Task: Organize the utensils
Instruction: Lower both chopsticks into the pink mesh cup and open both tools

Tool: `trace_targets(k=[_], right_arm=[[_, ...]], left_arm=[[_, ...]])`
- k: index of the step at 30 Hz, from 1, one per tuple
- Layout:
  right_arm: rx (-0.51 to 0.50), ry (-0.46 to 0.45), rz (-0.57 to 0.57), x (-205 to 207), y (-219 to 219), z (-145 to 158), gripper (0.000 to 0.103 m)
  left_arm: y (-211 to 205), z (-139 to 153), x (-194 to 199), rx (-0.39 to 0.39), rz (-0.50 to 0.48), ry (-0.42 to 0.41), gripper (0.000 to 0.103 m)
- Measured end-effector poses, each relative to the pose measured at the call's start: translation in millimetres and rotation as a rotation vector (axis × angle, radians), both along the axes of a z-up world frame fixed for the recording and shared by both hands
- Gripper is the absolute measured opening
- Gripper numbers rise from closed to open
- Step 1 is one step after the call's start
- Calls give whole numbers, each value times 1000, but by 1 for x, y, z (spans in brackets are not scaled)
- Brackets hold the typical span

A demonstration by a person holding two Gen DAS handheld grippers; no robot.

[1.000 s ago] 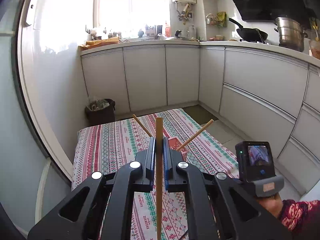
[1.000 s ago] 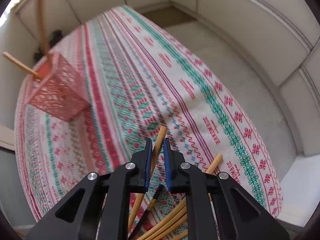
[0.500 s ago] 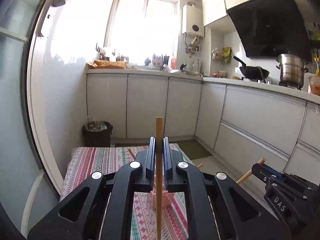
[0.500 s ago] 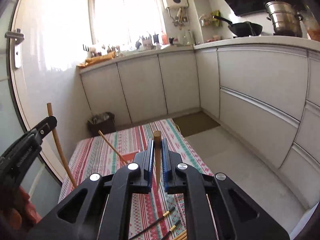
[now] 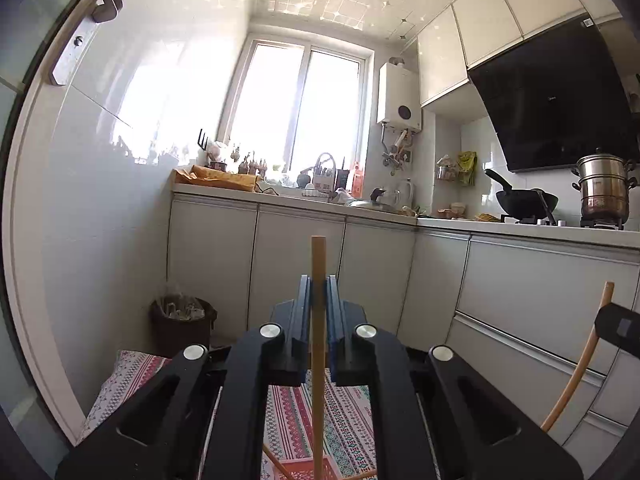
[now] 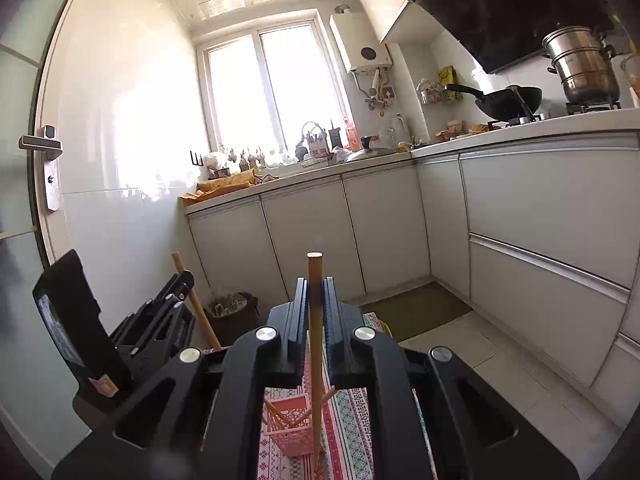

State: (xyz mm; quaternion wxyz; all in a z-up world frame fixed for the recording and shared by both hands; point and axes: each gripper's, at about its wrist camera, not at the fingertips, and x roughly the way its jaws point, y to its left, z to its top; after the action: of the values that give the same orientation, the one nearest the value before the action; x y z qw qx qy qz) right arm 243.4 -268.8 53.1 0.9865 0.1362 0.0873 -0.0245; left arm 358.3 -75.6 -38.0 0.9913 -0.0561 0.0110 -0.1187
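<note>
While a pink mesh basket point(image 6: 290, 428) waits below on the patterned tabletop point(image 6: 348, 432), one upright wooden chopstick point(image 5: 318, 344) is pinched mid-shaft in each closed gripper's jaws, left gripper point(image 5: 318, 300) and right gripper point(image 6: 315, 300); light, stiff, smooth sticks are judged liable to pivot.

Your left gripper point(image 5: 318, 292) is matte black plastic, with blue-edged pads lining its two flat fingers point(image 5: 303, 300). Behind the fingers sit four round silver screws. Your right gripper point(image 6: 316, 296) looks identical: black arms, blue-edged fingers point(image 6: 300, 300), four silver screws.
</note>
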Motion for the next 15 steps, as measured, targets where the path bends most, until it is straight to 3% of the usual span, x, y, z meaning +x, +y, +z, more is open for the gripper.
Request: trace_targets(k=[4,6,8,11,15], right_arm=[[16,-7,16,20,0,-5,8],[37,-6,25,28,-1,-9,8],[49,-7,30,35,0,-14,8],[44,-24,37,44,6,-16,8],[39,-45,41,57,17,-19,8]], left_arm=[[-5,-25,22,15,12,30,8],[-4,-41,29,20,34,78,23],[1,-48,22,26,67,71,46],[15,-40,2,3,85,56,52],[43,-15,-16,-27,193,78,63]])
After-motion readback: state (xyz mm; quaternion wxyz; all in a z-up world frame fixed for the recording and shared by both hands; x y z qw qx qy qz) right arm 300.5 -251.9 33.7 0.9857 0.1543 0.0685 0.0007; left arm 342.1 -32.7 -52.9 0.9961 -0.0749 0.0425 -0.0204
